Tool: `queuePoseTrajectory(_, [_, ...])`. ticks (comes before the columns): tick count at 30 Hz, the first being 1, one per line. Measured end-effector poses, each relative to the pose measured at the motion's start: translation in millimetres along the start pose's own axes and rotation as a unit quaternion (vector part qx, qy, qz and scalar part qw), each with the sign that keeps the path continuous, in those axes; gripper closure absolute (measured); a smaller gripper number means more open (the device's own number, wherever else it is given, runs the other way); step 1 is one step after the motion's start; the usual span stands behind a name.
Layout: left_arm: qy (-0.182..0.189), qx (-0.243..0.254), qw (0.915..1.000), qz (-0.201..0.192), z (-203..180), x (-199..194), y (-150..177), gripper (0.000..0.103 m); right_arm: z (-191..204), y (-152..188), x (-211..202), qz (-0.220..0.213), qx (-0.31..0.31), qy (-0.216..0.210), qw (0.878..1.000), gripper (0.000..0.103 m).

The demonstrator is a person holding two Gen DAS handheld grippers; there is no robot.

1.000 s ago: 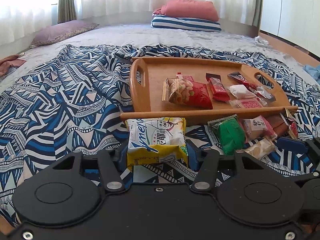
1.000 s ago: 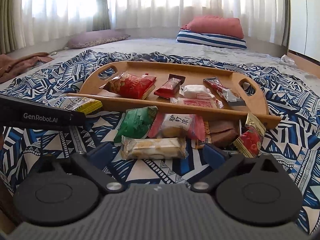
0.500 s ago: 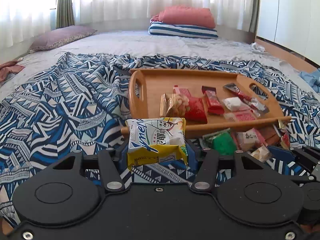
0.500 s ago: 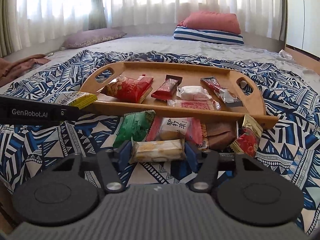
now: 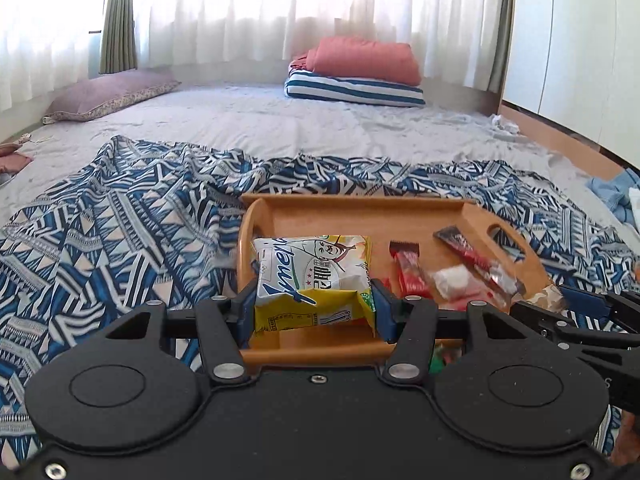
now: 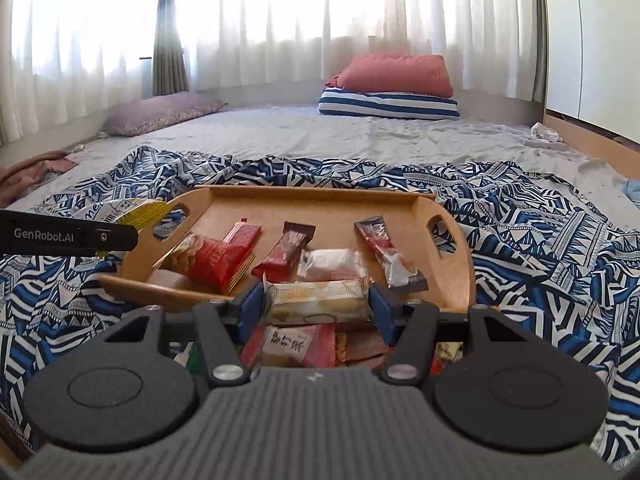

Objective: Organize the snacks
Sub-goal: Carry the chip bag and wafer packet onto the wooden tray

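My left gripper (image 5: 314,306) is shut on a white-and-yellow snack bag (image 5: 314,280), held above the near left corner of the wooden tray (image 5: 360,212). In the right wrist view my right gripper (image 6: 316,306) is shut on a pale wafer packet (image 6: 318,300), lifted over the tray's near rim (image 6: 132,286). The tray holds a red peanut bag (image 6: 212,258), a red bar (image 6: 284,254), a white candy (image 6: 330,262) and a dark red bar (image 6: 384,248). Loose snacks (image 6: 292,346) lie on the cloth under the right gripper. The left gripper's side (image 6: 68,236) shows at the left.
A blue-and-white patterned cloth (image 5: 120,232) covers the near part of the bed. Far back lie a purple pillow (image 5: 108,94) and a red pillow on a striped one (image 5: 356,74). White cupboards (image 5: 580,40) stand on the right, with curtains behind.
The right gripper closed on the wafer packet and lifted it off the cloth. Both grippers rose and moved forward toward the tray, the left still carrying its bag.
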State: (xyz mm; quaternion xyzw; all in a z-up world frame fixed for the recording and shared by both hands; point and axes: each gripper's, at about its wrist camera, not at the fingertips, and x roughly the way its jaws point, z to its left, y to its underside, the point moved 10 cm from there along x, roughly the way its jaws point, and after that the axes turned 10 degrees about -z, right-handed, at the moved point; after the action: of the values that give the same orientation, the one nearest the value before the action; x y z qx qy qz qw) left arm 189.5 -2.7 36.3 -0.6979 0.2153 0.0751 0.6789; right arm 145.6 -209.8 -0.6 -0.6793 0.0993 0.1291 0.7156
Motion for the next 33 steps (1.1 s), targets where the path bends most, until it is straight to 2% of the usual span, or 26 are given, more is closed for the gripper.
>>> queuePoseTrajectory(9, [-0.016, -0.027, 0.9993, 0.019, 10.8, 57.9, -23.1, 0.05, -21.5, -23.4, 44.7, -0.001, 0.029, -0.003, 1.0, 0.042])
queuePoseTrajectory(18, [-0.045, -0.028, 0.9967, 0.061, 10.2, 114.2, -9.1, 0.05, -23.1, -20.3, 100.0, 0.029, 0.046, -0.008, 0.998, 0.042])
queuePoseTrajectory(28, [-0.058, -0.007, 0.9953, 0.077, 9.8, 139.3, 8.0, 0.05, -9.5, -6.0, 145.0, 0.061, 0.014, -0.013, 0.998, 0.042])
queuePoseTrajectory(33, [-0.056, -0.007, 0.9951, 0.081, 7.9, 143.6, 13.9, 0.05, -13.4, 2.7, 153.3, 0.073, 0.024, -0.009, 0.997, 0.042])
